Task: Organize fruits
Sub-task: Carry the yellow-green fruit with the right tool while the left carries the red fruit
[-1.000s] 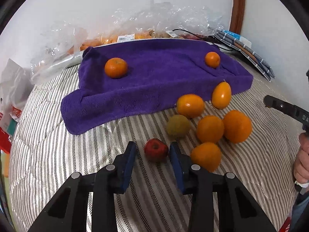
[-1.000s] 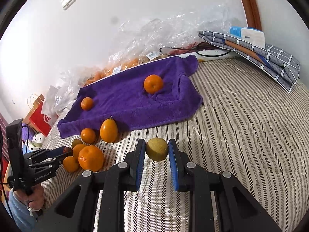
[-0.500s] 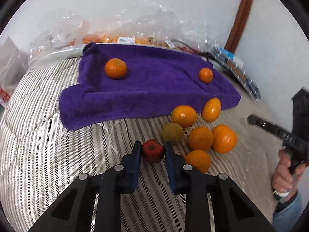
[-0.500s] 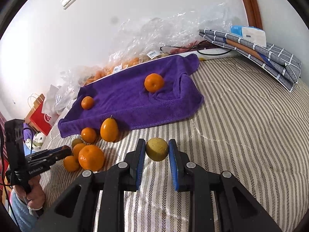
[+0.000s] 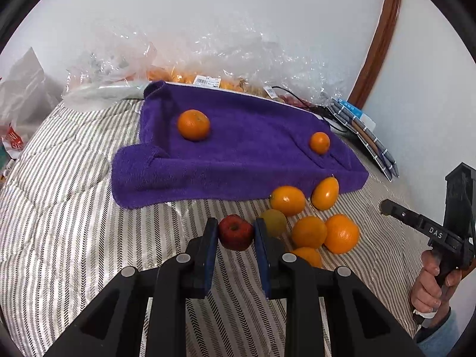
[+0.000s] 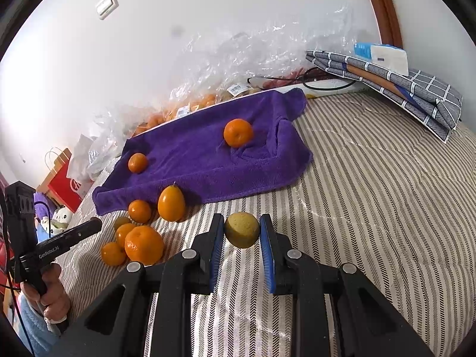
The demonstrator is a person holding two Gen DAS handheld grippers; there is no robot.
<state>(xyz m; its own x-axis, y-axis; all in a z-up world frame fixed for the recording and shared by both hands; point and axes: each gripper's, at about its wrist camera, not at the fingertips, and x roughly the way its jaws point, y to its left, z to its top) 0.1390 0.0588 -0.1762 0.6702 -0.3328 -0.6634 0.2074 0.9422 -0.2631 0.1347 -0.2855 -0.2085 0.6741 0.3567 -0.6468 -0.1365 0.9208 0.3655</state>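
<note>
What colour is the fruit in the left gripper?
Dark red apple in the left gripper; left wrist view shows it best.

A towel (image 5: 244, 148) lies across the far part of the bed (image 6: 386, 208), with two mandarins (image 5: 193, 125) (image 5: 319, 142) on it, well apart. Just before the towel's near edge, toward its corner, a cluster of citrus fruits (image 5: 309, 232) sits on the bed. Plastic bags (image 5: 232, 56) lie behind the towel along the wall; folded cloths (image 6: 416, 98) rest at the bed's far corner.

A striped bed (image 5: 59, 238) carries a purple towel (image 5: 238, 154) beyond the left jaws, a cluster of oranges (image 5: 309, 232) just right of them, and folded cloths (image 6: 401, 89) at its far edge.
</note>
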